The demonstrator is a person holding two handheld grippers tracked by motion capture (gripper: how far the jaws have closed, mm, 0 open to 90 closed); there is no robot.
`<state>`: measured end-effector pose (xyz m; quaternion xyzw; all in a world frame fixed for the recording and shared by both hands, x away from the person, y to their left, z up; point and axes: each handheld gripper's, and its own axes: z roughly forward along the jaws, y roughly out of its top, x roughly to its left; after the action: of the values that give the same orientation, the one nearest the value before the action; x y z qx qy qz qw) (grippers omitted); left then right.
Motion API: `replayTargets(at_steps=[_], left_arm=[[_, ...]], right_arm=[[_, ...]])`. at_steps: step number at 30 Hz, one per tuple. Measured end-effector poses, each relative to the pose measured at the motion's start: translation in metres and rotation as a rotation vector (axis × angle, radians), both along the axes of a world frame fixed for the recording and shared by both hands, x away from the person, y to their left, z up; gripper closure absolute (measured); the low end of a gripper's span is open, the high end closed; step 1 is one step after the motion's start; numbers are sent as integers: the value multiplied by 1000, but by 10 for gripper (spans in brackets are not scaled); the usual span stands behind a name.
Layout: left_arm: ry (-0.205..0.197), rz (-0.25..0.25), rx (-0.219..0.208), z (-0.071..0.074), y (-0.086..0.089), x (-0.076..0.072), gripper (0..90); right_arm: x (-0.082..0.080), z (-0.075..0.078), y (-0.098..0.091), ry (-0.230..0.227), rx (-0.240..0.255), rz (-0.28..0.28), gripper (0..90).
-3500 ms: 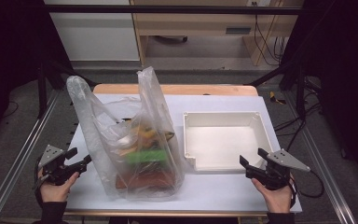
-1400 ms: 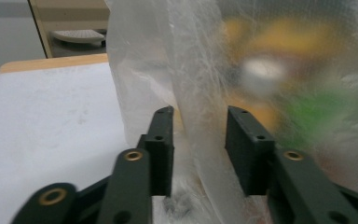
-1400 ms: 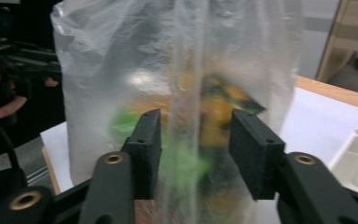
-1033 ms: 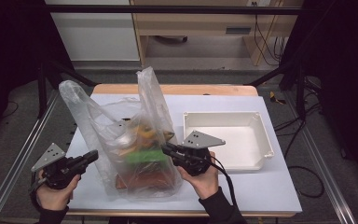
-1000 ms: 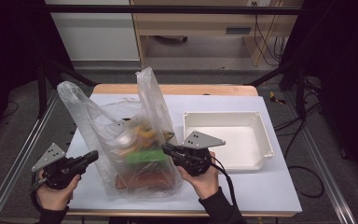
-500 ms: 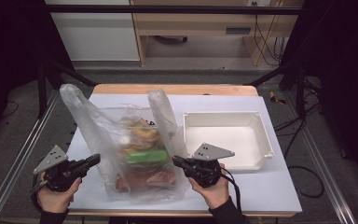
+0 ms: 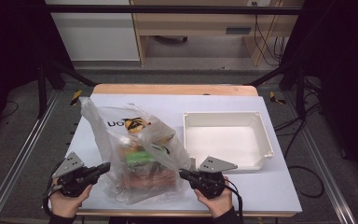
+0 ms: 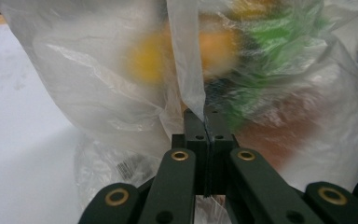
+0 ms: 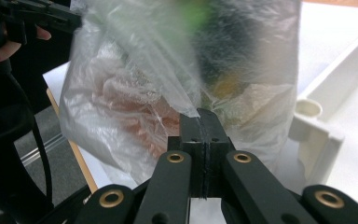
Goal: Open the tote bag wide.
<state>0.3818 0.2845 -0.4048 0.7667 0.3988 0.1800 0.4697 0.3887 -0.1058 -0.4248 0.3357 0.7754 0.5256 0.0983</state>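
Your left gripper [image 8: 205, 122] and right gripper [image 9: 201, 122] each seem clamped on a fold of the plastic bag [image 7: 135, 154], which sits on the table [image 7: 270, 186] beside the white tray [image 7: 227, 140].

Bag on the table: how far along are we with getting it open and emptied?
Done: both tongs are shut on the plastic bag, the left tongs and right tongs each pinching a fold of film. In hand: the bag is held at both sides. Left: the food inside is not yet out, and the white tray is empty.
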Motion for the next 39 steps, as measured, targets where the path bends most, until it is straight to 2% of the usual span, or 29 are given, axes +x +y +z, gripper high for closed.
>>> replayTargets(at_steps=[13, 21, 26, 32, 35, 39], left_arm=[[54, -1, 34, -27, 4, -11, 900], [102, 2, 58, -39, 2, -10, 900], [135, 7, 69, -47, -1, -10, 900], [132, 5, 71, -48, 2, -12, 900], [131, 3, 69, -50, 1, -12, 900], [99, 6, 62, -48, 2, -12, 868]], right_arm=[[-4, -15, -6, 31, 0, -17, 900], [-5, -29, -5, 75, -28, -33, 900], [-4, -41, 2, 115, -79, -63, 884], [-5, -45, 5, 103, -93, -58, 844], [-7, -43, 3, 92, -82, -52, 785], [-9, -36, 0, 56, -61, -50, 689]])
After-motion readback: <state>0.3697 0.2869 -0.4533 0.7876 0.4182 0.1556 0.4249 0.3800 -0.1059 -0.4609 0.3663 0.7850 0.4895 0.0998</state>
